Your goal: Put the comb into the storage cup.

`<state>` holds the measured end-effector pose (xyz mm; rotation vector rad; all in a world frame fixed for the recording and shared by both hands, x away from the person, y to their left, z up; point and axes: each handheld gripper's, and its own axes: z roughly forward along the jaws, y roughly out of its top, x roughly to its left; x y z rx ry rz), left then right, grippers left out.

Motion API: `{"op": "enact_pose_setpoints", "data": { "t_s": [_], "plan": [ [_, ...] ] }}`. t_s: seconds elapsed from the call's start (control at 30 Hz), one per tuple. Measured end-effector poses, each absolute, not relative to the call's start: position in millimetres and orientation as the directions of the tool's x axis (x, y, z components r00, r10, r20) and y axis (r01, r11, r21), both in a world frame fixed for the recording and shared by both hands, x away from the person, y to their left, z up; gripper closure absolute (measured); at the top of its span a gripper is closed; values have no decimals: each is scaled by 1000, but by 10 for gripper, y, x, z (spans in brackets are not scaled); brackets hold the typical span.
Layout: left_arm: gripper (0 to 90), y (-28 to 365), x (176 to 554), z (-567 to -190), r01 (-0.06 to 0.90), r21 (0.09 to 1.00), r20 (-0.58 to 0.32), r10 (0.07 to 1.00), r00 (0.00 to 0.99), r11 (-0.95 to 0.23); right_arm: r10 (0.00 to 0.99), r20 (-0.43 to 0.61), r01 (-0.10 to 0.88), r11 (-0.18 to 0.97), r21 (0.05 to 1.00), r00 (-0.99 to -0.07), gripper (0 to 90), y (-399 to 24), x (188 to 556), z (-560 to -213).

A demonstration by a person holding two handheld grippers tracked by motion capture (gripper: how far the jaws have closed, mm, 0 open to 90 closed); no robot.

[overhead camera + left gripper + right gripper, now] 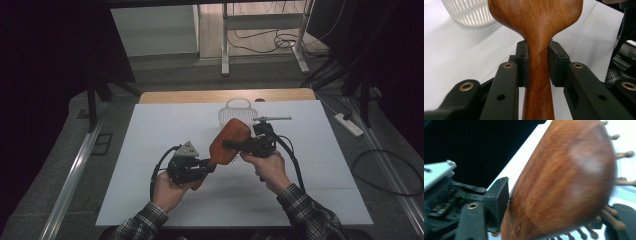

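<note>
Clamping the hairbrush handle, the left gripper should stay steady while the right gripper, clamped across the brush head, avoids bending bristles.

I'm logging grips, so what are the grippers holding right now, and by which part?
Both hold the wooden hairbrush. The left gripper clamps its handle neck, just below the head. The right gripper has its jaws across the head, one on the wooden back, one on the bristle side.
</note>
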<state>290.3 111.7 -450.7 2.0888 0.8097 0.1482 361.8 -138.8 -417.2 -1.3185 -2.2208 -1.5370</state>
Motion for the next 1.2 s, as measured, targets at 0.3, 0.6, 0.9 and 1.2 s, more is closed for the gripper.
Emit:
{"op": "enact_pose_setpoints", "data": {
  "t_s": [0.3, 0.6, 0.9, 1.2],
  "plan": [
    [721, 1043, 2938, -4560, 494, 745, -163, 596, 786, -449, 533, 607, 739, 52, 671, -589, 507, -1422, 3605, -4134],
    [618, 1057, 2971, -4591, 508, 737, -186, 588, 787, -447, 531, 620, 747, 39, 664, -578, 536, -1406, 3583, -4137],
    [393, 1087, 3005, -4622, 528, 715, -196, 594, 780, -458, 557, 585, 723, 43, 689, -590, 539, -1433, 3580, -4091],
    [207, 1193, 3012, -4620, 560, 712, -261, 581, 771, -424, 558, 574, 711, 42, 701, -599, 539, -1436, 3580, -4069]
  ]
}}
